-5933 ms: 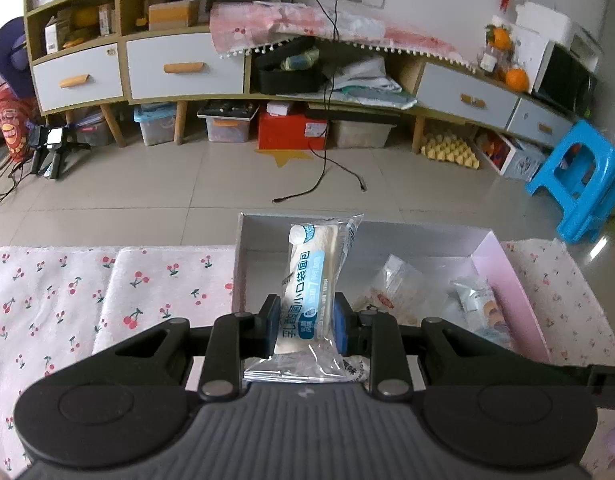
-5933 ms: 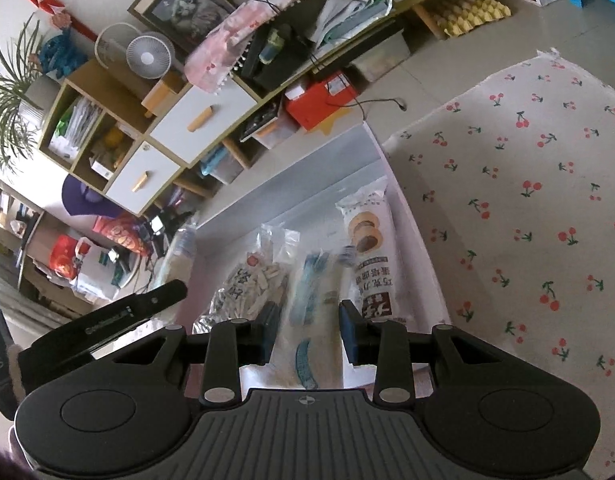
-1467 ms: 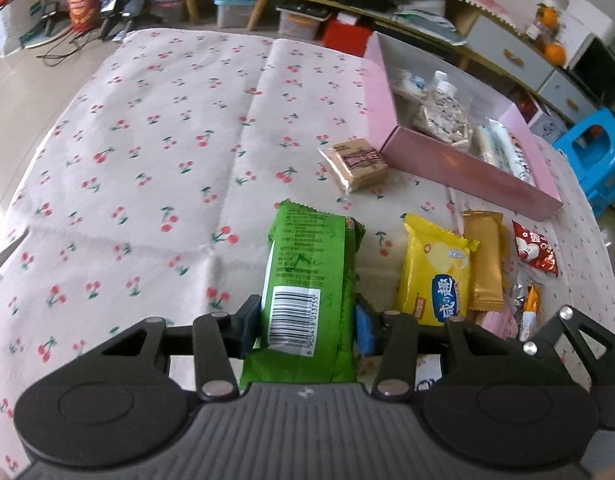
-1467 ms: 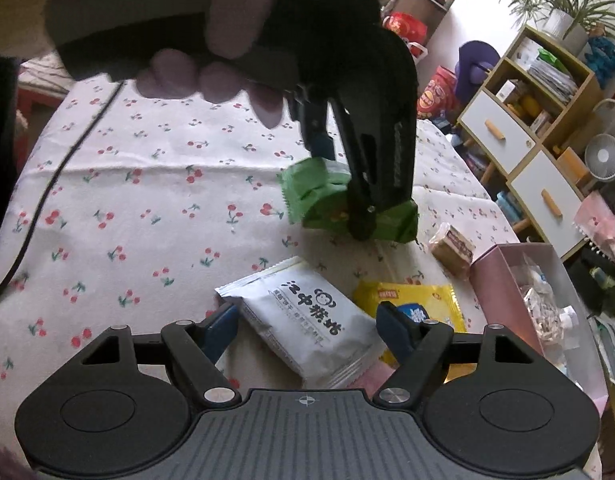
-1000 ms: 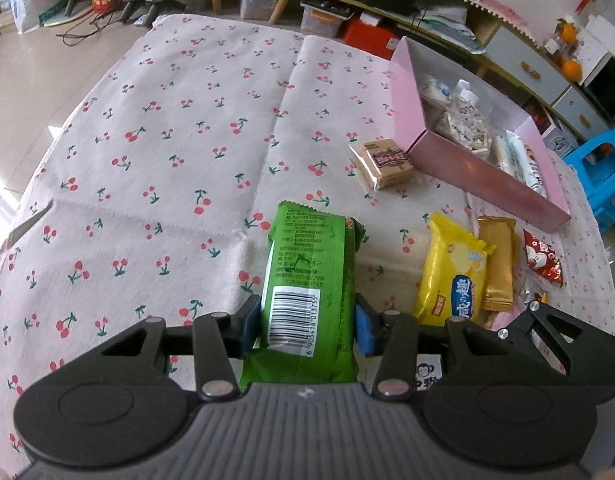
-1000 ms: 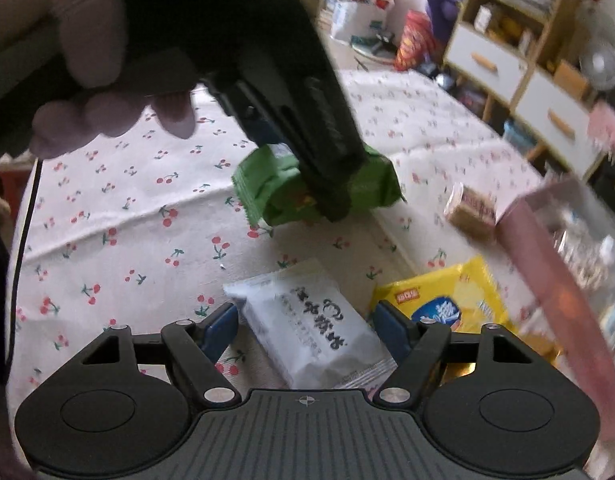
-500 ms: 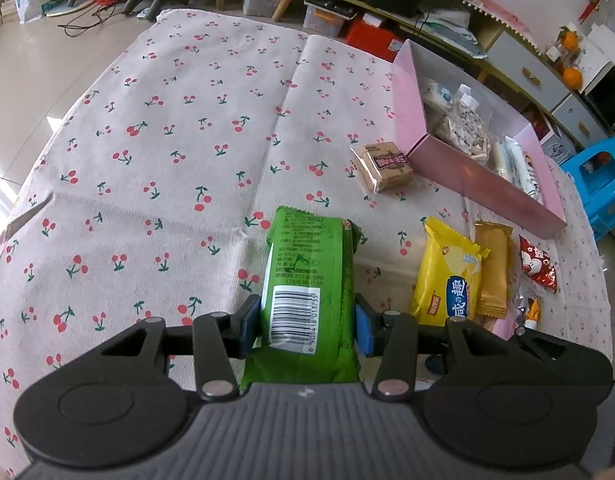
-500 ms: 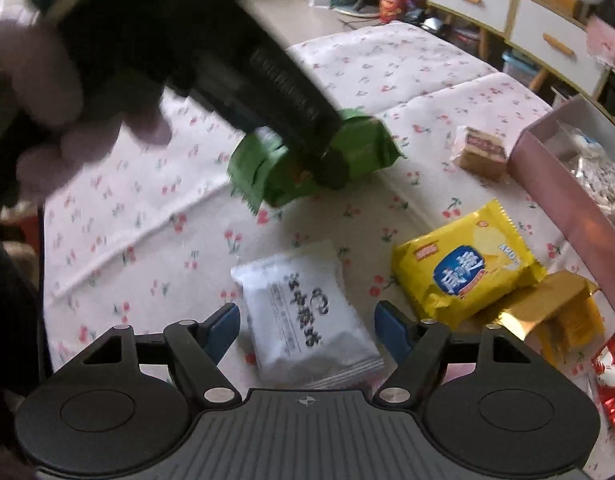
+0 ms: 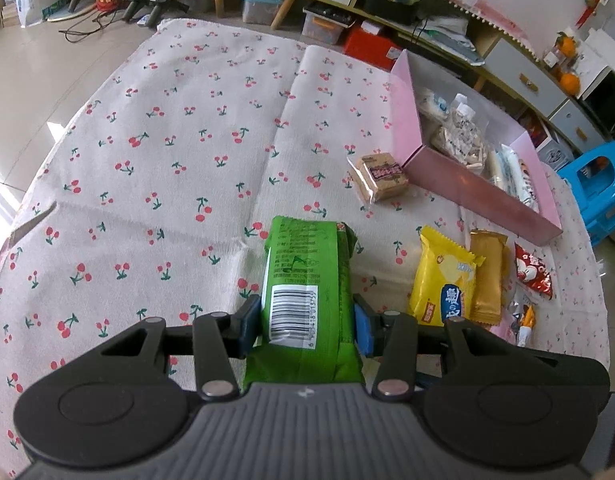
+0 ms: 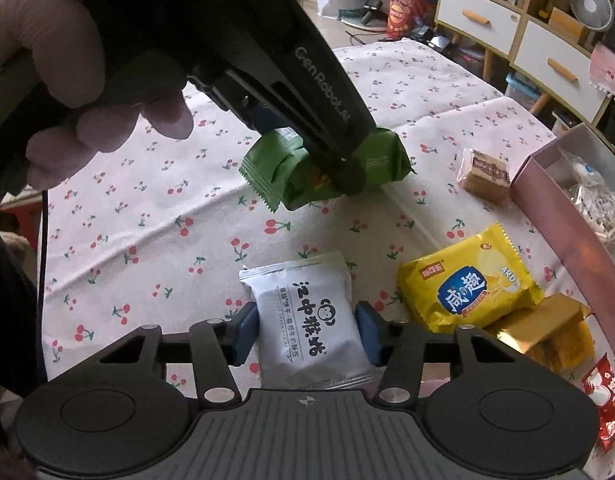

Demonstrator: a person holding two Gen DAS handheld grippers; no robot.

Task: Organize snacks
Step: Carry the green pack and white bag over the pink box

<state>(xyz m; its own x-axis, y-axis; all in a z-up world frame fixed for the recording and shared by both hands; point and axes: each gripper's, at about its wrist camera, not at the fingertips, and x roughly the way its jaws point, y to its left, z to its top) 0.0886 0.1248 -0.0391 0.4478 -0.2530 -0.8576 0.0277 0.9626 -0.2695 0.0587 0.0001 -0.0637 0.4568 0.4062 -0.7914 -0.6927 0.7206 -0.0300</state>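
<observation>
My left gripper [image 9: 307, 320] is shut on a green snack packet [image 9: 307, 280], held barcode-up above the cherry-print cloth [image 9: 167, 140]. In the right wrist view the same green packet [image 10: 279, 168] hangs from the left gripper's finger [image 10: 327, 92], which a person's hand [image 10: 67, 80] holds. My right gripper [image 10: 307, 332] is down at the cloth, its jaws closing on a white snack packet [image 10: 311, 320]; both blue pads touch its sides. The open pink box [image 9: 479, 192] with several packets inside stands to the right.
Loose on the cloth lie a yellow packet [image 10: 467, 280], a gold packet [image 10: 547, 332], a red packet [image 10: 603, 400] and a small brown packet [image 10: 485, 176] near the box corner. Drawers, shelves and a blue stool [image 9: 599, 184] stand beyond the table.
The right gripper's jaws have come in from wide apart to both sides of the white packet. The left gripper has kept still with the green packet.
</observation>
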